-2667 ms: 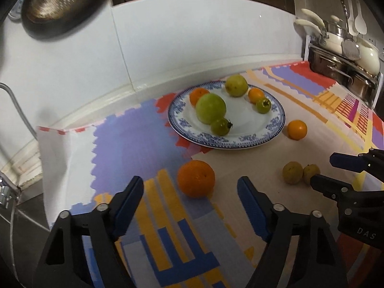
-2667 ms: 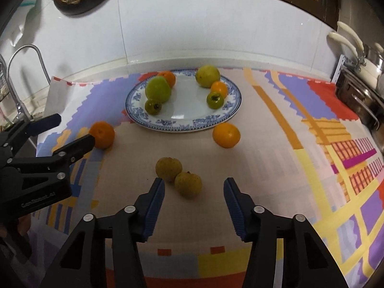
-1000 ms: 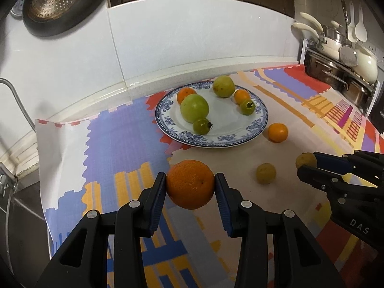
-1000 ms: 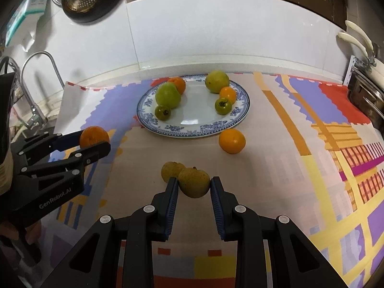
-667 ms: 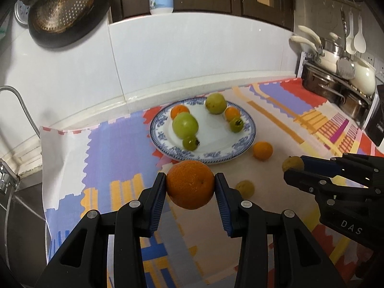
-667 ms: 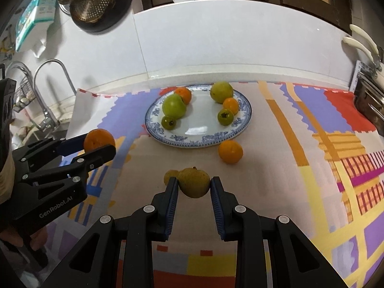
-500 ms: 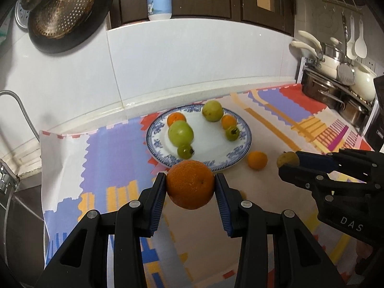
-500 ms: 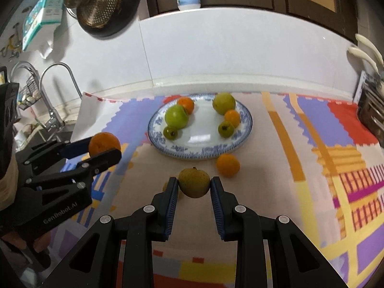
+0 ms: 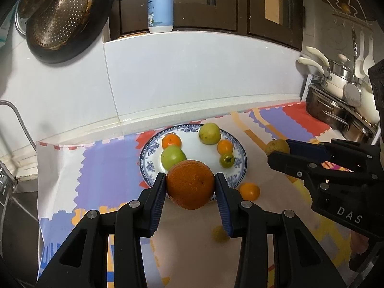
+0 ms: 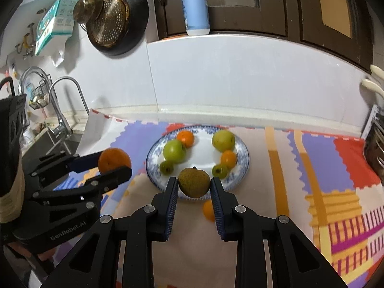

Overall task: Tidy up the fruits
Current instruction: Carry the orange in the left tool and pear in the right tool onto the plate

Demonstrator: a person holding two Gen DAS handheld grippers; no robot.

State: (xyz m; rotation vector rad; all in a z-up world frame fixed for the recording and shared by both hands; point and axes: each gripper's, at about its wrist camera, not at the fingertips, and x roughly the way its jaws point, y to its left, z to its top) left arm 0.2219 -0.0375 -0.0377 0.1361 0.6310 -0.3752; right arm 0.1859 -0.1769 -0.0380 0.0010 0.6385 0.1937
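Observation:
My left gripper (image 9: 190,187) is shut on a large orange (image 9: 190,183) and holds it high above the cloth, in front of the blue-rimmed plate (image 9: 240,168). It also shows in the right wrist view (image 10: 115,162). My right gripper (image 10: 194,187) is shut on a brown-green pear (image 10: 194,182), also raised; the pear shows in the left wrist view (image 9: 277,147). The plate (image 10: 242,168) holds several fruits: green apples, small oranges, green persimmons. A small orange (image 9: 249,191) and a brownish fruit (image 9: 219,234) lie on the cloth.
The patterned cloth (image 9: 105,168) covers the counter. A sink and faucet (image 10: 64,105) are at the left. Pots and utensils (image 9: 336,96) stand at the right. A white tiled wall (image 9: 192,76) runs behind, with a bottle (image 9: 160,4) on its ledge.
Both grippers closed on their fruits, the left on the orange and the right on the pear, and lifted them up off the cloth. They have risen further in the last half second.

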